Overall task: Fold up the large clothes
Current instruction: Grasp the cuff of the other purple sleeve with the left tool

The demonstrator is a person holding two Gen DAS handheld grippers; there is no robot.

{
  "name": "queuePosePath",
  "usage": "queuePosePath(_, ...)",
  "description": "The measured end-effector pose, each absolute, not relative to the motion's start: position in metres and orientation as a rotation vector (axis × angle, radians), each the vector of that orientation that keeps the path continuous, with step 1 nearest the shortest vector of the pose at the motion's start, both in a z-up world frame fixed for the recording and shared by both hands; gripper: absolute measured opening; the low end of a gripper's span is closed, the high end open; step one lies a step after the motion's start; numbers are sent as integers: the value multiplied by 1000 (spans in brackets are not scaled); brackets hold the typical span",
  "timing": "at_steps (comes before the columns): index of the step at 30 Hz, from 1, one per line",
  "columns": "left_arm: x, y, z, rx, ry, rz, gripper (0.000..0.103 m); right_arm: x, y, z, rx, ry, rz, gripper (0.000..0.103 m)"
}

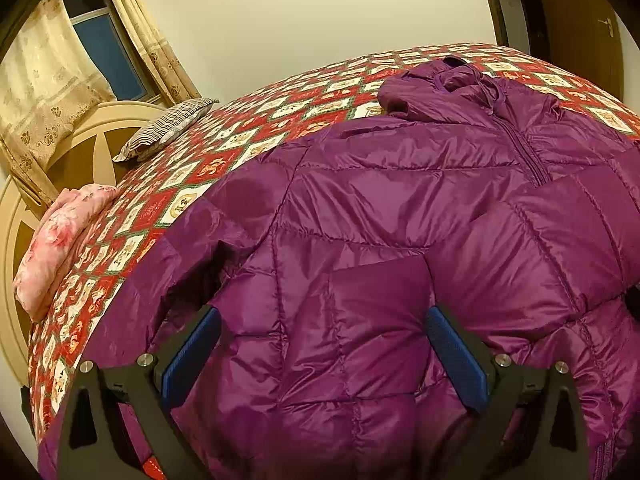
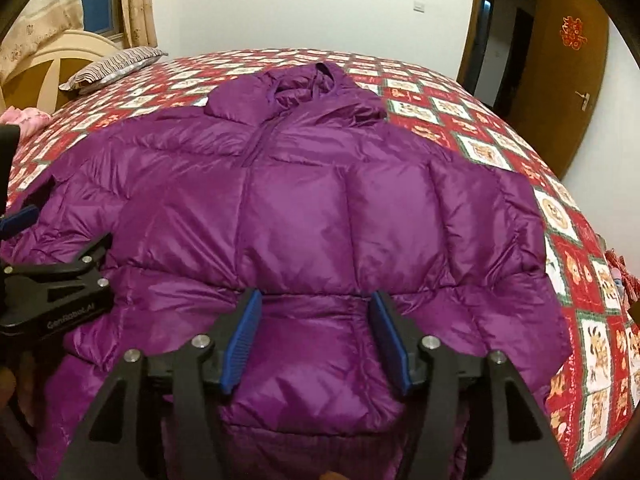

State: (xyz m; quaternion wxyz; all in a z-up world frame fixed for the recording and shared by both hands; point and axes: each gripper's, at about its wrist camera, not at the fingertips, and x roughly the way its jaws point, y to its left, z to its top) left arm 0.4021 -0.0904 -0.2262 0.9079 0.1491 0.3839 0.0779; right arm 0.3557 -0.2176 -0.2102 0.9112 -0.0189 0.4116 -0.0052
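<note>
A purple puffer jacket (image 2: 312,208) is lying spread on the patterned bedspread (image 2: 472,120). The left gripper (image 1: 320,344) and right gripper (image 2: 316,336) are being held over it, jaws apart, nothing gripped

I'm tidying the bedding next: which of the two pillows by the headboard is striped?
The far pillow, grey-striped, nearer the curtain. The other pillow is pink and floral, at the bed's near corner.

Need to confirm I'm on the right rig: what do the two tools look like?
Both tools, left tool and right tool, look alike: black angular frames, silver round bolt heads, and two fingers faced with ribbed blue pads. Seen from the right wrist, the left tool's black body carries white "GenRobot.AI" lettering.
</note>
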Motion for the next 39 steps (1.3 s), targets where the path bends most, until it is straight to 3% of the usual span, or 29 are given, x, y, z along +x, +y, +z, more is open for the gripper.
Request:
queuePosePath(29,406,-90,-222,312,818,142,102,355,-216,-213,-43,844,-27,67)
queuePosePath(34,382,-50,-173,259,768,129,102,334,-235,-189,18,826,-37,70)
queuePosePath(39,316,47,-144,262,705,290,102,285,-247,-173,34,822,-20,82)
